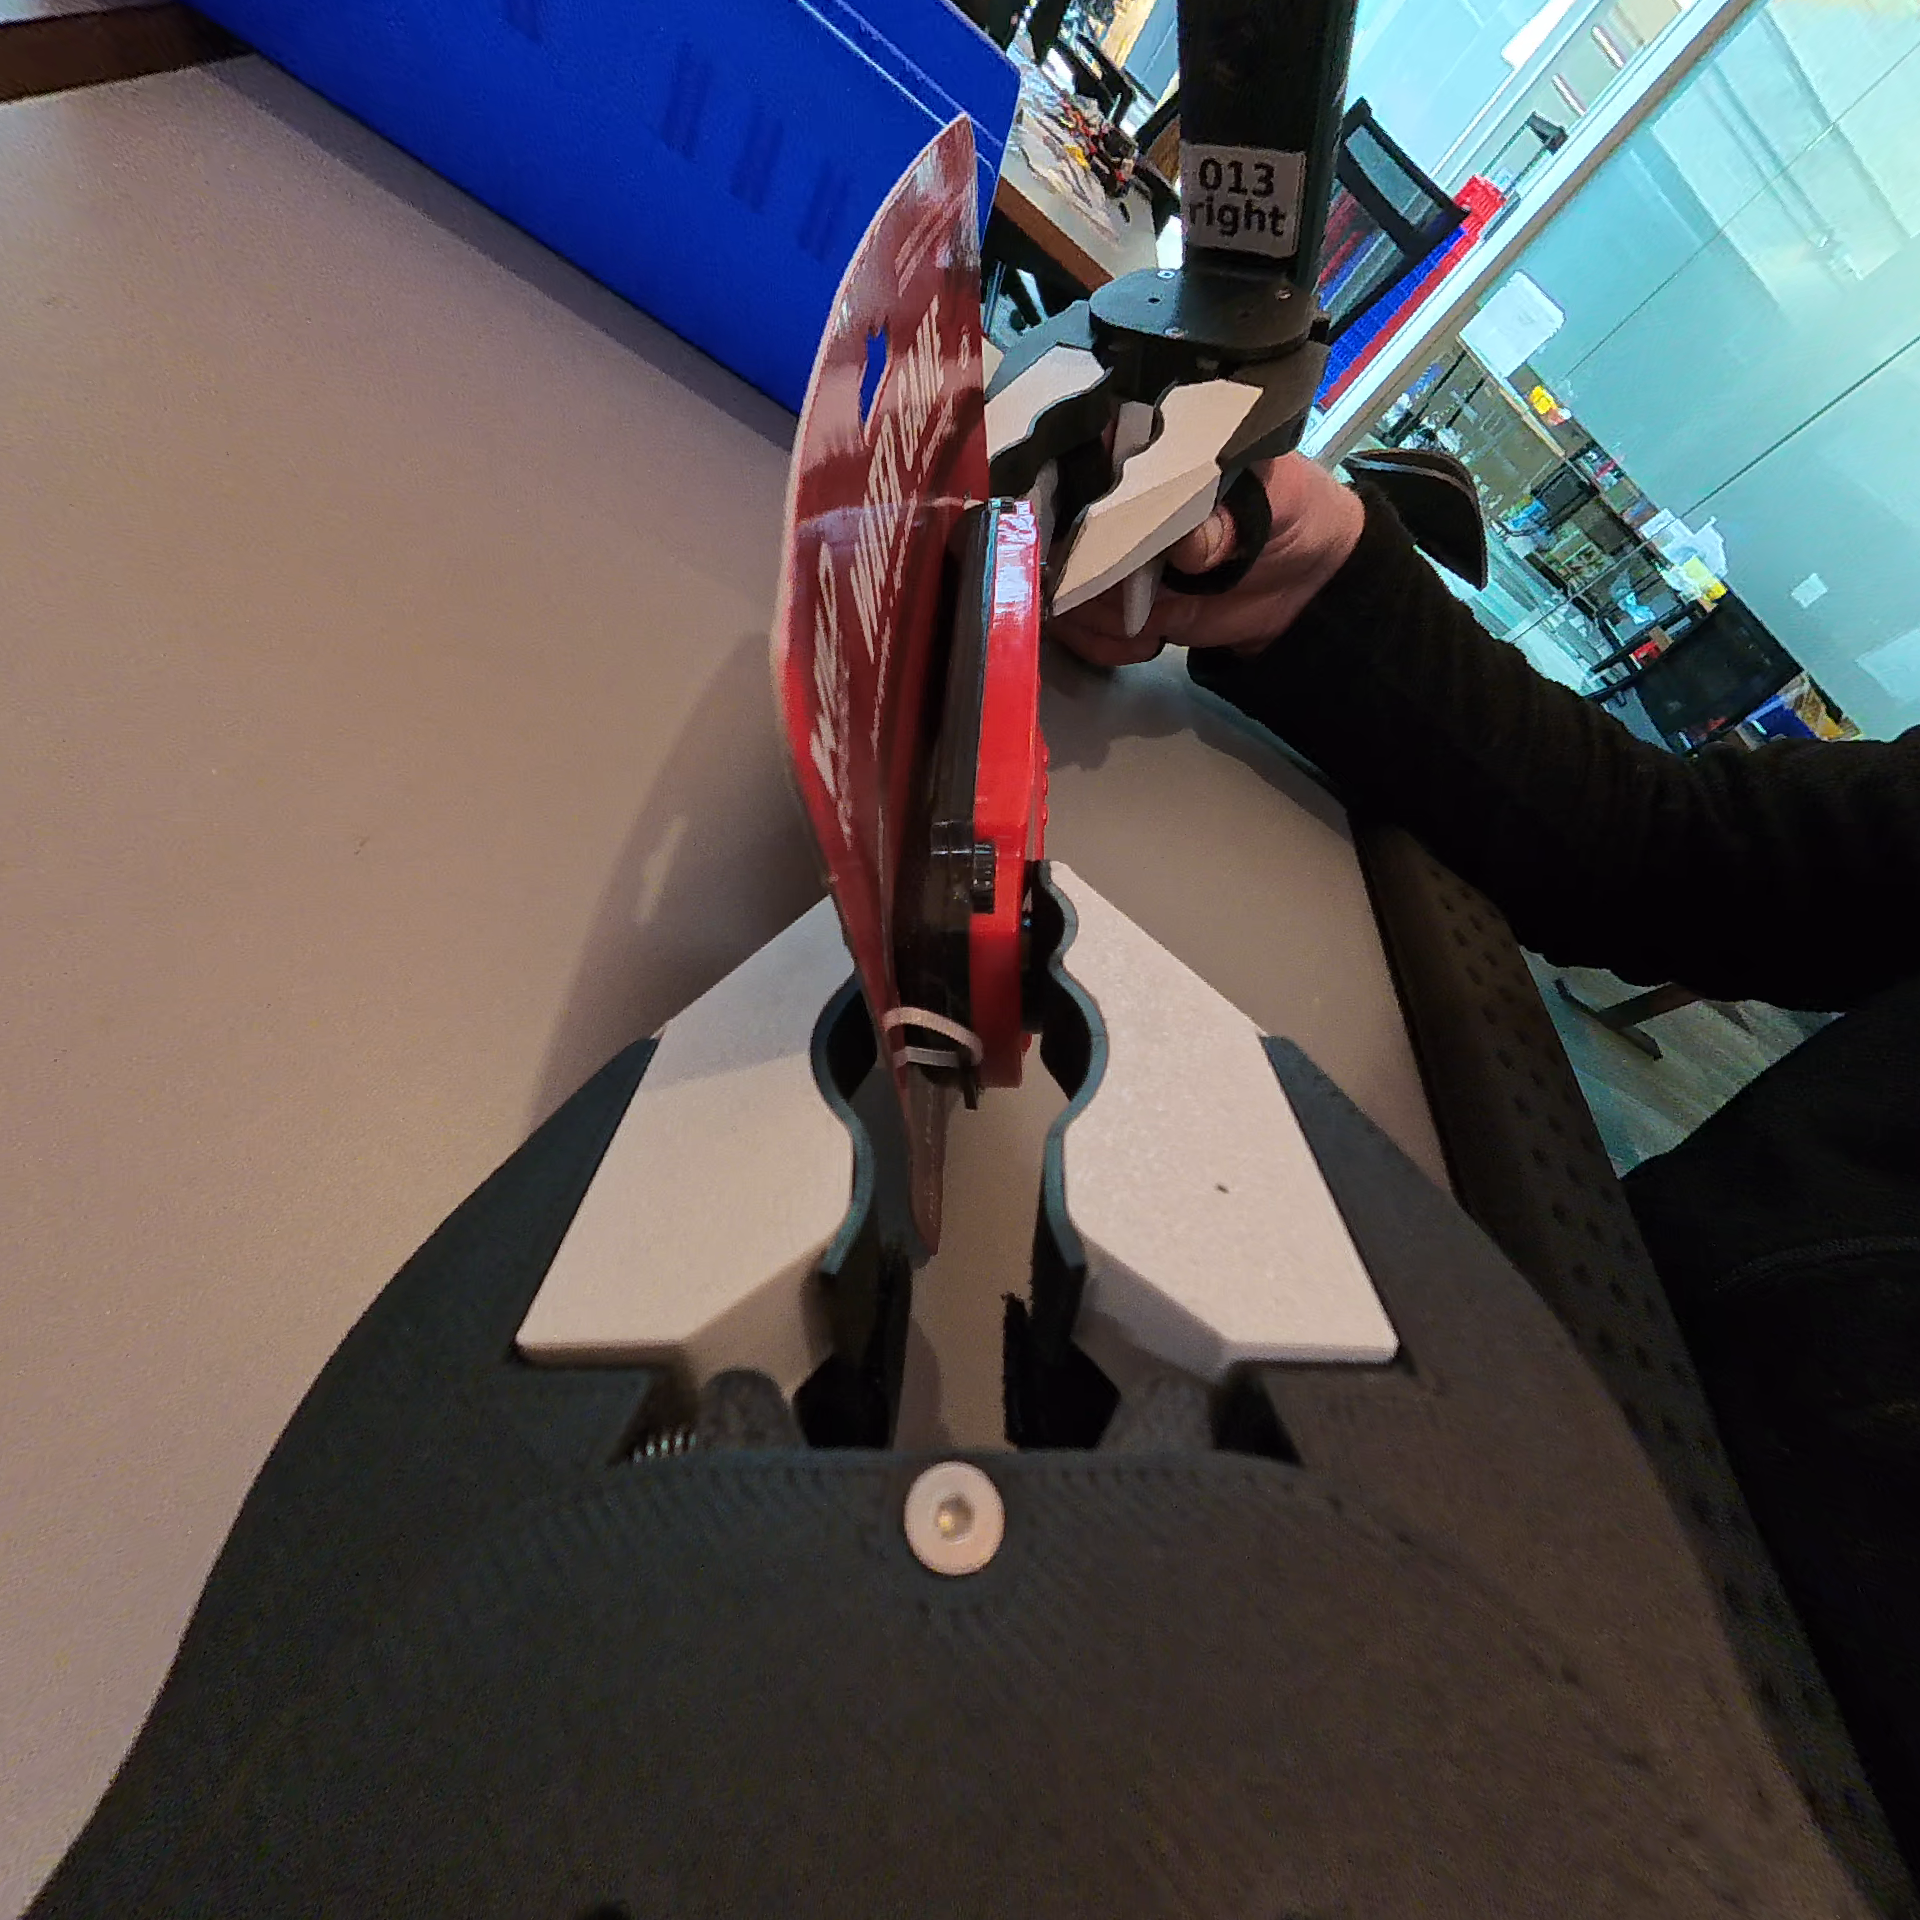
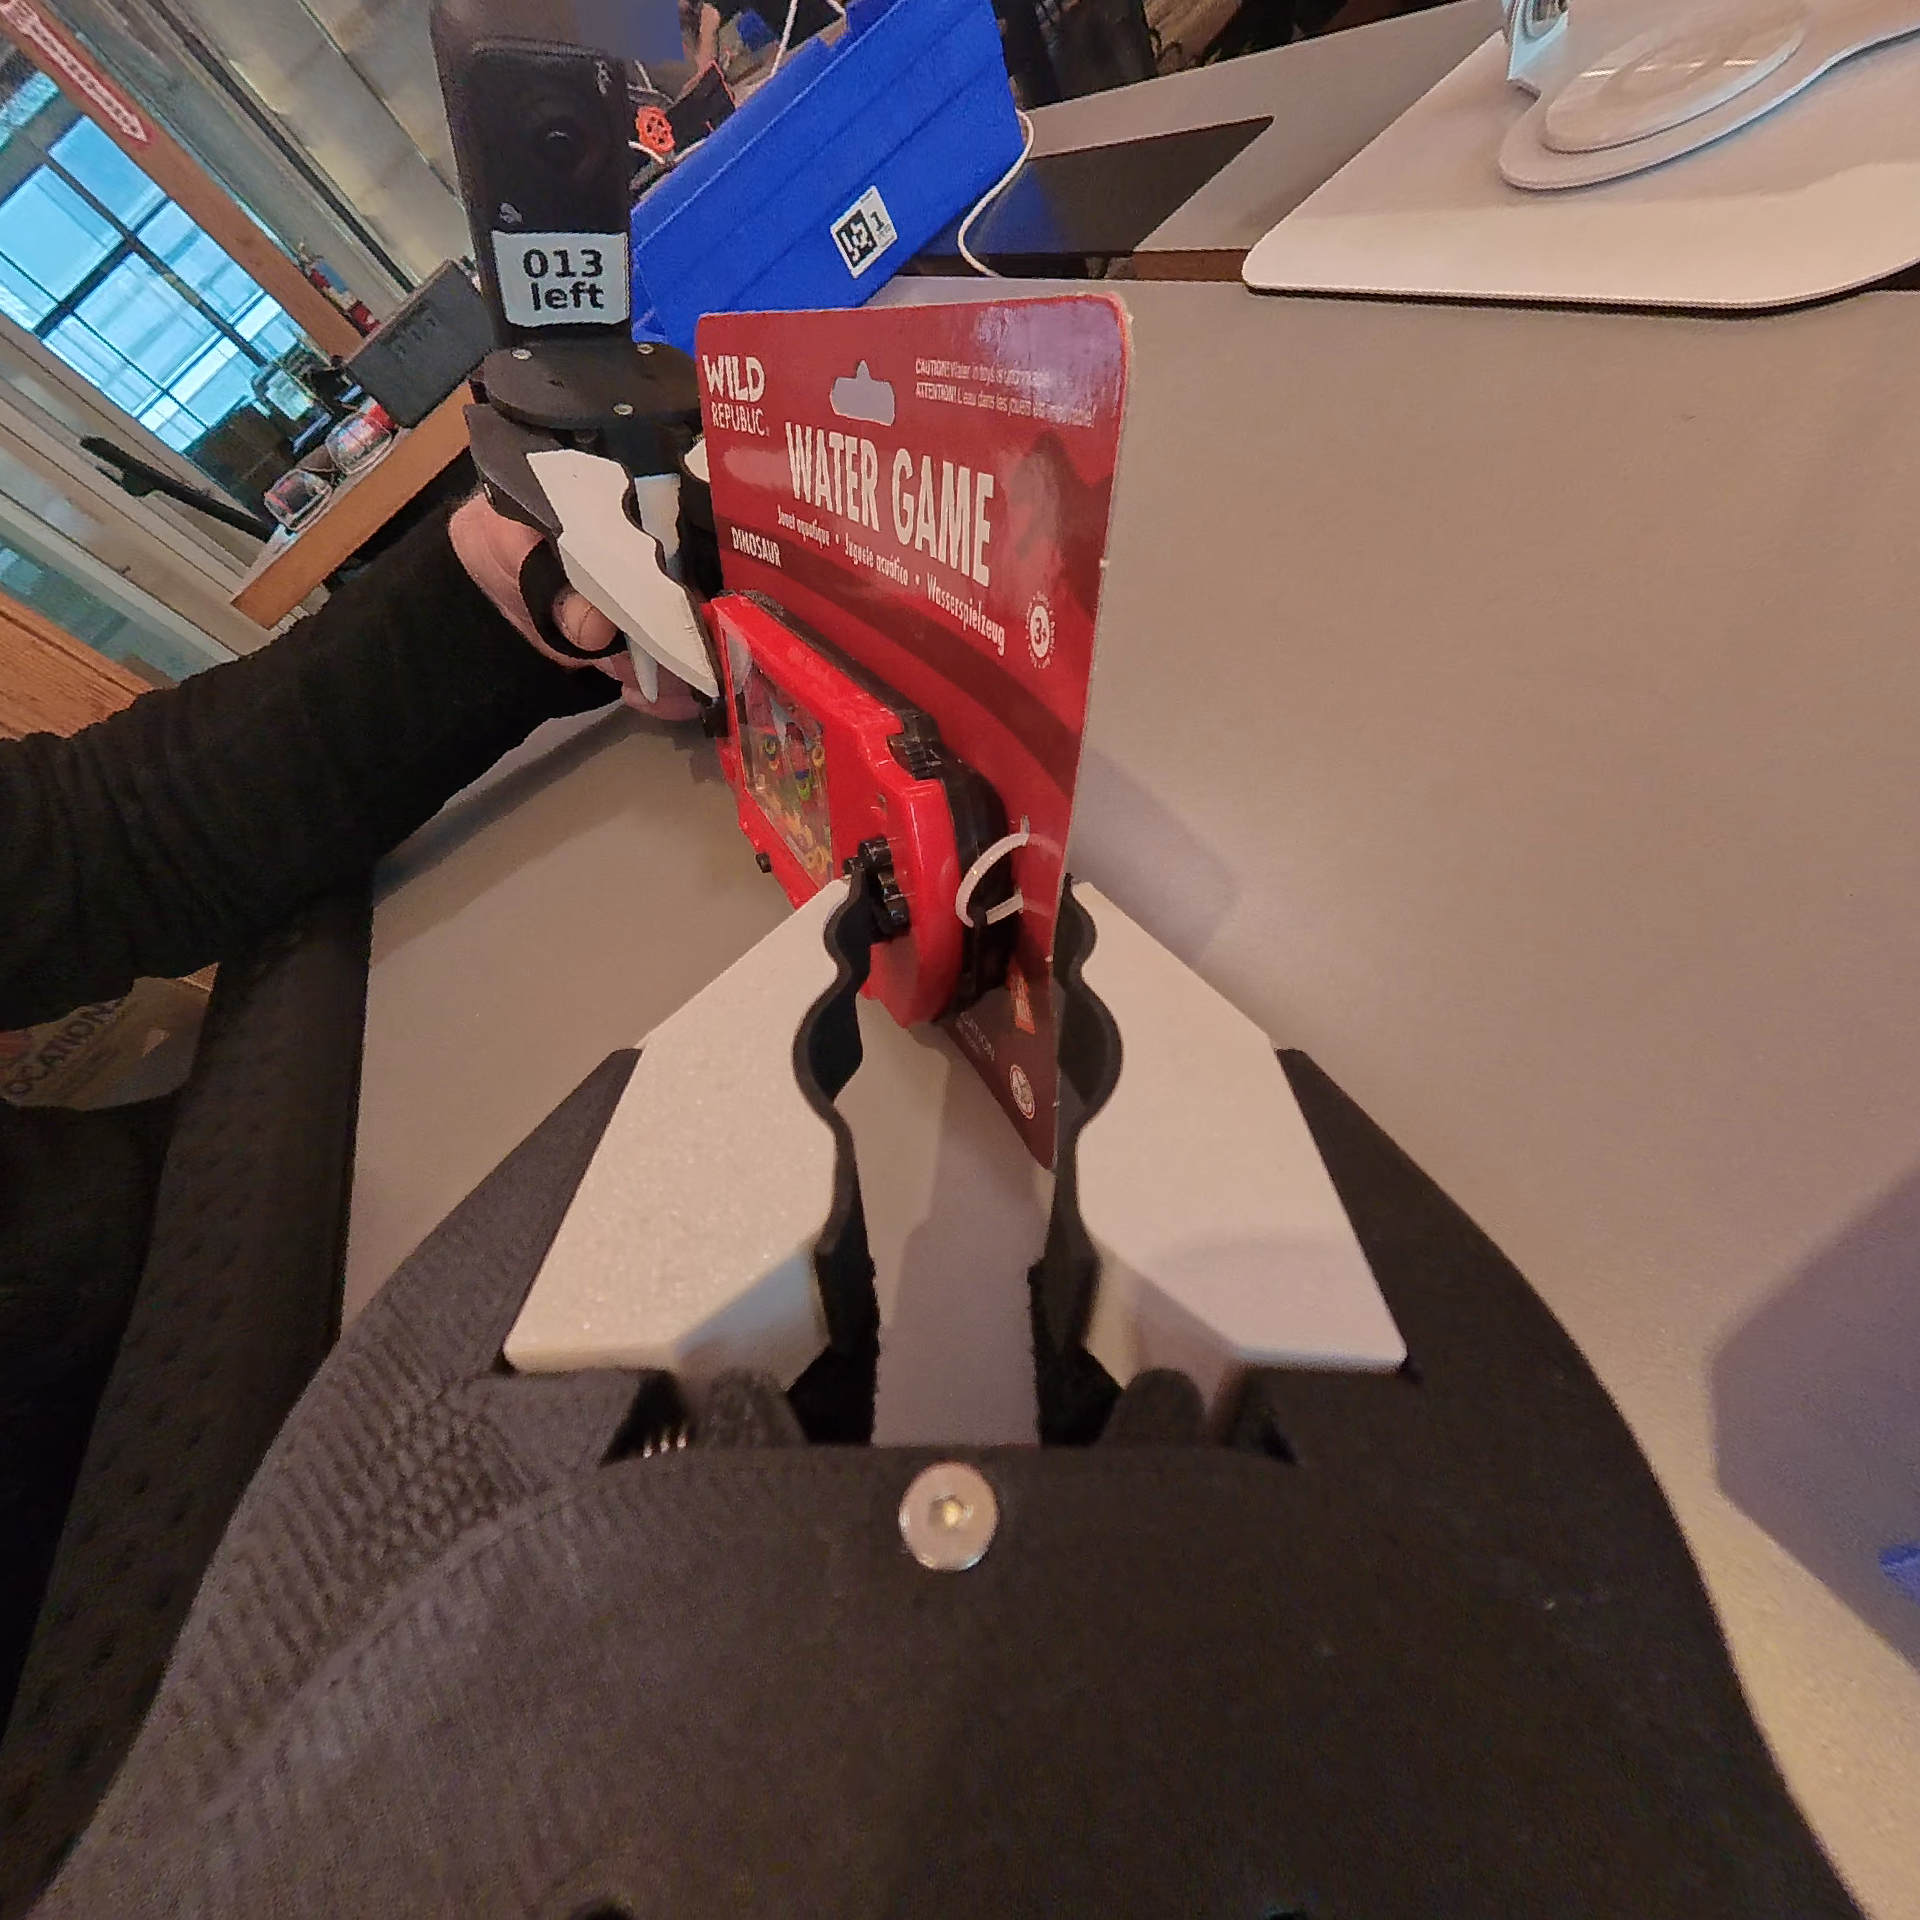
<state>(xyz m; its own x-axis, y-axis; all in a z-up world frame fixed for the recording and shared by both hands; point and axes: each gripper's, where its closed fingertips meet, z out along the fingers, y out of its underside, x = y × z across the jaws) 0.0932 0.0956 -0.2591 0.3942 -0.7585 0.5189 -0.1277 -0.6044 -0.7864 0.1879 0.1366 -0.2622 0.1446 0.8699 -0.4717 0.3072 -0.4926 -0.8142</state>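
**One carded toy pinched between two tools above the counter**

One red handheld toy (image 2: 831,800), zip-tied to one red backing card (image 2: 935,488), is standing on edge over the grey counter (image 2: 1455,727), and both tools are gripping it from opposite ends. The left tool (image 1: 961,997) is pinching the card and the toy's near end between its fingers; the right tool (image 2: 961,935) is doing the same at the other end, one finger against the toy's black knob, the other behind the card. Two white zip ties are showing, one (image 1: 930,1039) near each tool. Each tool is being held by a hand (image 1: 1236,582) in a black sleeve.

The toy's clear window is facing the right wrist camera at a steep angle, so its contents are blurring together. One blue bin (image 2: 821,177) is sitting behind the card, cut off at the frame's top. A white mat (image 2: 1558,239) is lying on the neighbouring counter, with glass walls and shelving filling the room beyond
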